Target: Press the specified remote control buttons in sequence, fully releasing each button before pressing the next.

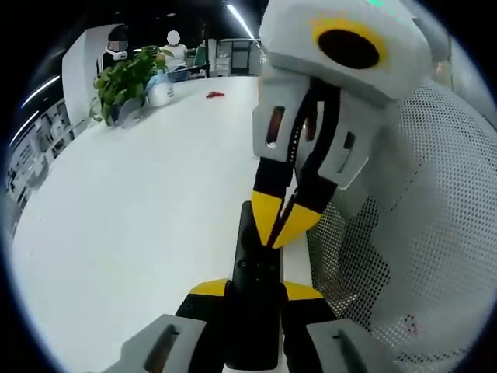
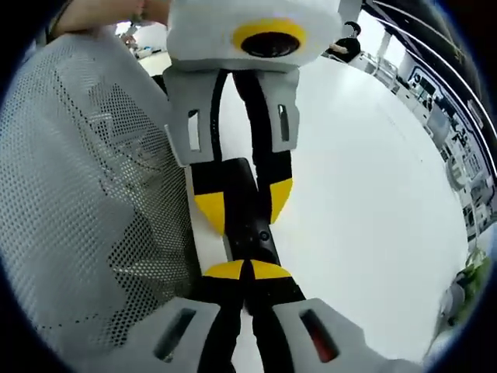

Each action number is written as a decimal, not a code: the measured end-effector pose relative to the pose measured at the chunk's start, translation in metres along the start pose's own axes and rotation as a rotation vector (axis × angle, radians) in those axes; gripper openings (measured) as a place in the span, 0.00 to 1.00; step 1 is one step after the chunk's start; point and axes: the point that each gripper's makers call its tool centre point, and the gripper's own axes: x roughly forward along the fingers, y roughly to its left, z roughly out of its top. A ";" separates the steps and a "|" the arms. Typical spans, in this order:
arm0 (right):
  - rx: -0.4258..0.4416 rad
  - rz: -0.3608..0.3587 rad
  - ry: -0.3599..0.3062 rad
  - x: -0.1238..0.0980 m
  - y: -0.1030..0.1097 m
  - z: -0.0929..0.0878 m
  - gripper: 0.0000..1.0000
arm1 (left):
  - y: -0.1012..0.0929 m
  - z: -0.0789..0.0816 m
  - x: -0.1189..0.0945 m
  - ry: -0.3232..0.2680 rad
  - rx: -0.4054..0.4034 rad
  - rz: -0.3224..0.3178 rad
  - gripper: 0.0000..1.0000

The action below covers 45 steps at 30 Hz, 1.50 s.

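A long black remote control (image 1: 253,330) lies lengthwise on the white table (image 1: 132,225), near its edge. My left gripper (image 1: 256,289) is shut on the remote, one yellow-tipped jaw against each long side. My right gripper (image 1: 284,225) comes down from the upper right with its jaws shut together, their yellow tips resting on the remote's button face. In the right gripper view the same remote (image 2: 250,233) runs away from my right gripper (image 2: 248,270), whose tips meet on it, and my left gripper (image 2: 245,203) straddles it from beyond.
A white mesh chair back (image 1: 435,233) (image 2: 85,194) stands close beside the table edge. At the table's far end are a potted green plant (image 1: 124,81), a white jug (image 1: 161,93), a small red thing (image 1: 215,95) and seated people.
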 end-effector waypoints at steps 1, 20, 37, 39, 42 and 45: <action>-0.014 -0.007 0.012 0.000 0.000 0.000 0.00 | 0.000 0.000 0.000 0.000 0.000 0.000 0.25; -0.052 -0.034 0.064 0.002 0.001 0.001 0.00 | 0.000 0.000 0.000 -0.006 -0.002 -0.003 0.25; 0.068 -0.019 0.027 0.002 -0.005 0.003 0.00 | 0.000 0.000 0.000 -0.010 -0.008 -0.009 0.24; 0.083 -0.018 0.024 0.002 -0.006 0.003 0.00 | 0.001 0.000 0.000 -0.009 -0.006 -0.010 0.24; 0.115 -0.014 0.023 0.003 -0.006 0.002 0.00 | 0.001 0.000 0.001 -0.008 -0.002 -0.009 0.24; 0.122 -0.009 0.024 0.003 -0.006 0.002 0.00 | 0.000 0.000 0.000 -0.007 -0.001 -0.011 0.24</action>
